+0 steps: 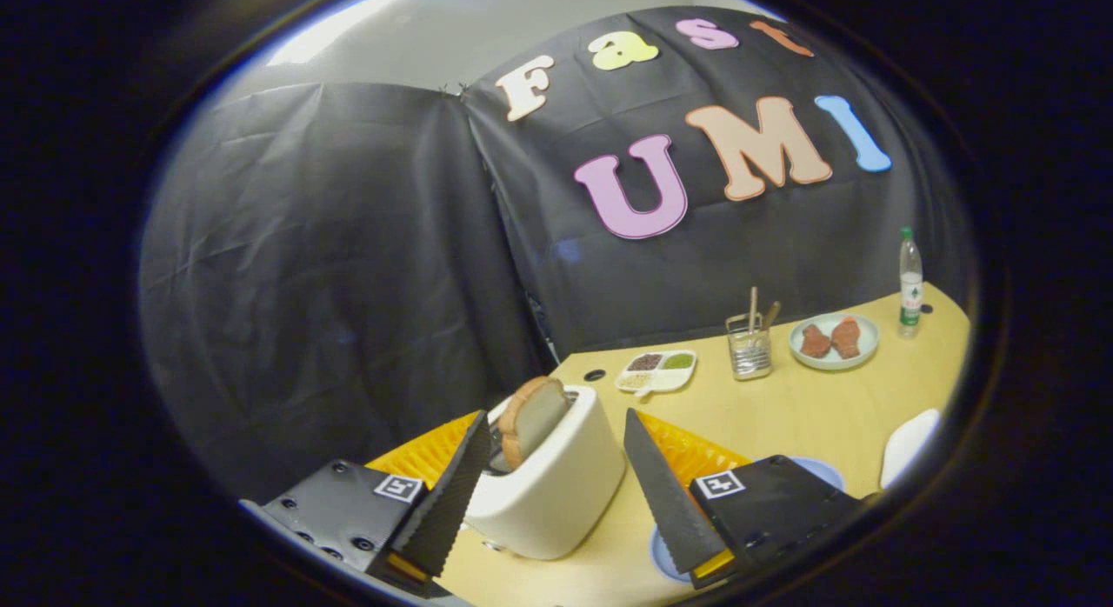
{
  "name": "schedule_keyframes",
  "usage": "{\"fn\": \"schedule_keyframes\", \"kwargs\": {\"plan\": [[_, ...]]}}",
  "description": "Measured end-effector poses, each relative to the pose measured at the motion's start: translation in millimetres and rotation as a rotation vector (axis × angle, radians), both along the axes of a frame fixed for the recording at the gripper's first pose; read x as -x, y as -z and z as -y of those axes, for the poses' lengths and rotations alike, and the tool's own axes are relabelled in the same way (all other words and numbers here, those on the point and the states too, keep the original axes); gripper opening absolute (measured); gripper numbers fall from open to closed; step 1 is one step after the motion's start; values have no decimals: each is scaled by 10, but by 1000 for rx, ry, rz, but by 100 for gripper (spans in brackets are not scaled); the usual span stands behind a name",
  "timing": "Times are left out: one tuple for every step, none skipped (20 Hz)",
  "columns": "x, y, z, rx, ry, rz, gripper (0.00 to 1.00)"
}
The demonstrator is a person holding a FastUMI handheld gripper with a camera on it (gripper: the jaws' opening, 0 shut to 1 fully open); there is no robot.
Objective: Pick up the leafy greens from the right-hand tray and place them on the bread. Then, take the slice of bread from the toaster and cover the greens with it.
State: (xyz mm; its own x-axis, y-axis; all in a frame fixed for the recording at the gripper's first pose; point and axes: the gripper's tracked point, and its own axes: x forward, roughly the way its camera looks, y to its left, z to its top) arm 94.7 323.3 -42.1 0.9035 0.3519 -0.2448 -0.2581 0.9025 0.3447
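Hand-held gripper: fingers spread wide with nothing between the pads, one on each side of the toaster, above the tabletop.
Toaster: pale, rounded body standing on the tabletop, sitting in the gap between the two fingers.
Bread slice: upright in the toaster's slot, top half sticking out, leaning a little; just ahead of the fingertips and slightly toward the left finger.
Handling of the slice: probably light and soft, easily crushed or torn, so a gentle pinch across the two flat faces of the exposed upper part looks best, then a straight lift out of the slot.
Step in hand: likely the approach to take the slice from the toaster.
Orange tray: ribbed surface behind the toaster and fingers.
Blue plate: partly hidden by the right finger's mount.
Leafy greens and base bread: I cannot tell where they lie.
Divided dish: holds small portions, beyond the toaster.
Utensil holder: with sticks, further right.
Plate: carries two reddish pieces.
Bottle: upright near the far edge.
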Motion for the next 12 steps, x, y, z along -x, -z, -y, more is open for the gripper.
{"fn": "schedule_keyframes", "kwargs": {"plan": [[-94, -21, -72, -25, 1, -13, 97], [-192, -41, -123, -40, 6, -20, 97], [-261, -19, -144, -42, 14, -30, 97], [-326, -5, -180, -39, 14, -44, 97], [-351, 36, -235, -42, 8, -61, 96], [-381, 73, -303, -54, -6, -78, 96], [-412, 107, -387, -69, -23, -89, 96], [-459, 156, -428, -75, -28, -105, 96], [-487, 209, -446, -77, -34, -124, 95], [-520, 266, -452, -73, -30, -149, 95], [-526, 318, -462, -71, -31, -168, 94], [-537, 334, -476, -67, -32, -181, 94]]}}
